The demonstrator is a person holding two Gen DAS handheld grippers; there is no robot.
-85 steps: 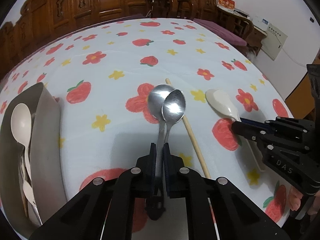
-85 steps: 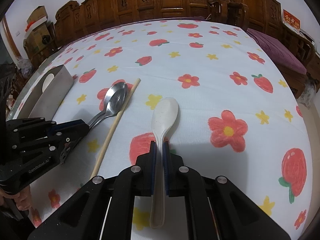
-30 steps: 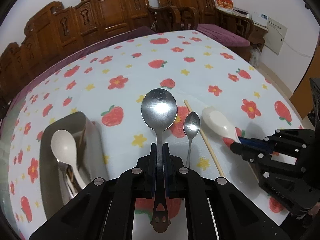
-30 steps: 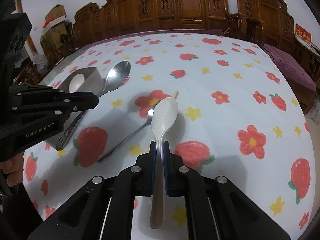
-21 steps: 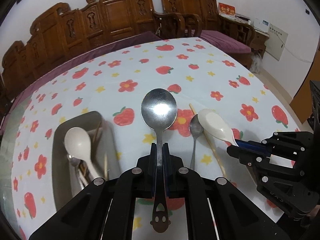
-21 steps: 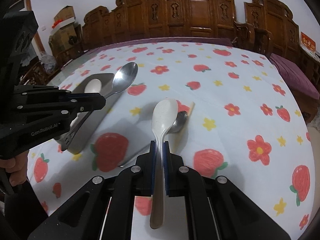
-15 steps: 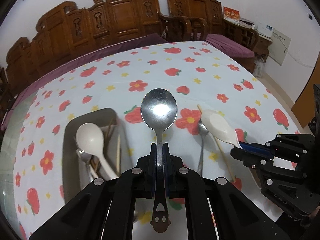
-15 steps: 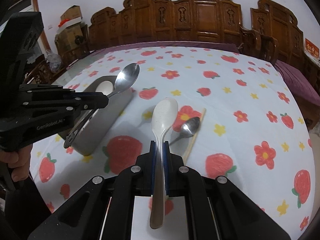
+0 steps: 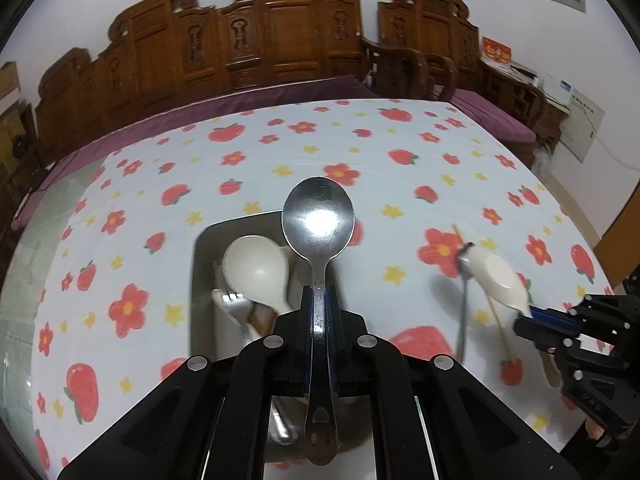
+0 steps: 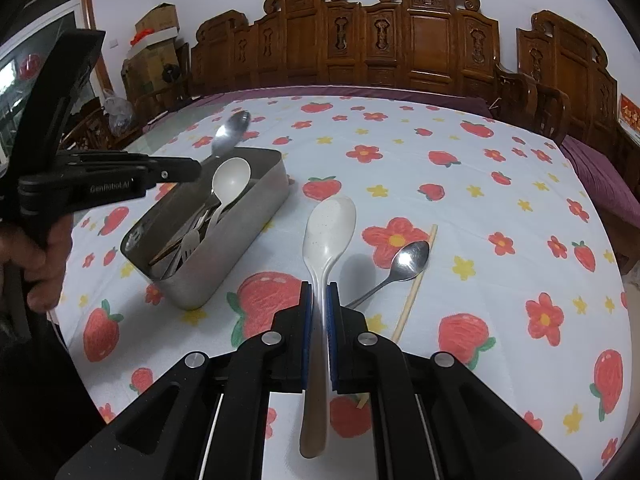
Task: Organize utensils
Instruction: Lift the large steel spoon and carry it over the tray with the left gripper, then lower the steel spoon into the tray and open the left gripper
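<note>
While both hand-held grippers hold spoons above the bench (image 10: 520, 208), the metal tray (image 10: 240, 236) sits below the left one.

Left hand-held gripper (image 9: 318, 300) is clamped on a steel spoon (image 9: 318, 220) over the tray, which holds a white spoon (image 9: 256, 272) and other cutlery. Right hand-held gripper (image 10: 319, 292) is clamped on a white ceramic spoon (image 10: 330, 228); a small steel spoon (image 10: 410, 258) and a chopstick (image 10: 416, 280) lie on the flowered cloth.

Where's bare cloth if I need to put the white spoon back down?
Free: the tablecloth right of the small spoon and chopstick, and beyond them. Crowded: the metal tray, already holding utensils, with the left gripper over it.
</note>
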